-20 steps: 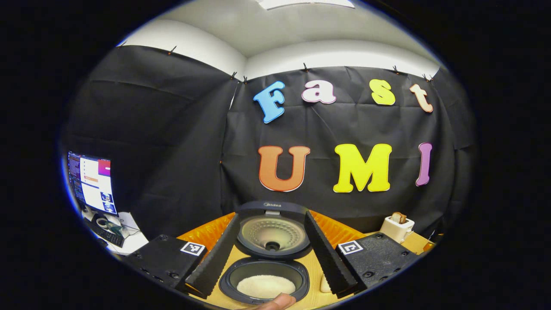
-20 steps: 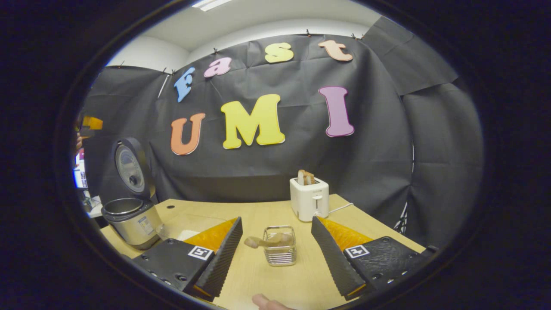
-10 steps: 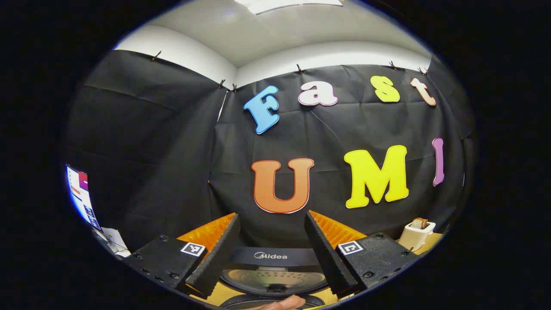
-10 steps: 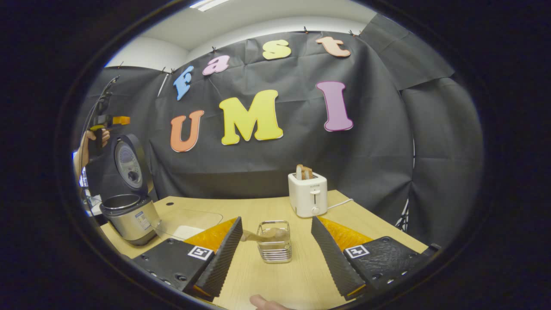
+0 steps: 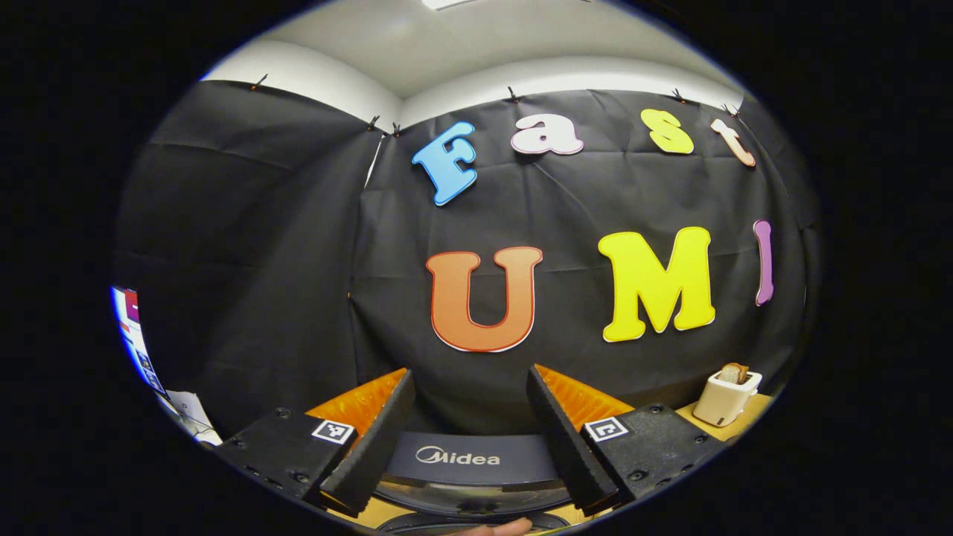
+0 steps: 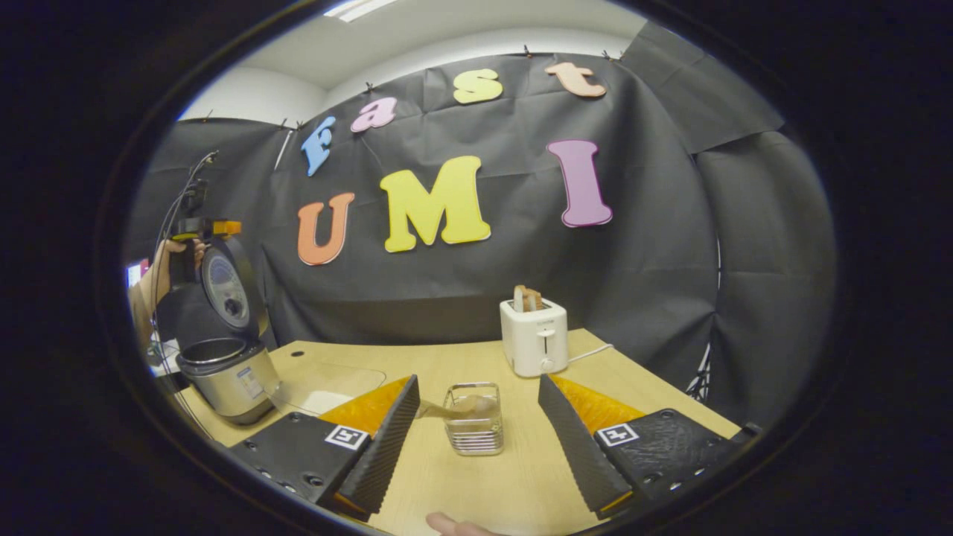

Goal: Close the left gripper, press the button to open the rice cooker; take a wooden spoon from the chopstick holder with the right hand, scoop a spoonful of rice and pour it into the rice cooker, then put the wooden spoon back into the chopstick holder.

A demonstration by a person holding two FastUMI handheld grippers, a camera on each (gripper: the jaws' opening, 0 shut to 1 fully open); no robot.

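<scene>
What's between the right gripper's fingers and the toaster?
In the right gripper view, the chopstick holder with the wooden spoon in it stands ahead of the open right gripper; beyond it, bare table up to the toaster.

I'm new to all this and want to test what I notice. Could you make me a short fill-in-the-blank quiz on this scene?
1. The rice cooker has its lid standing ___.
2. The wooden spoon lies in the wire ___ holder.
3. The slices of bread stick up from the white ___.
4. The right gripper has its fingers ___.

Missing words: open; chopstick; toaster; open
</scene>
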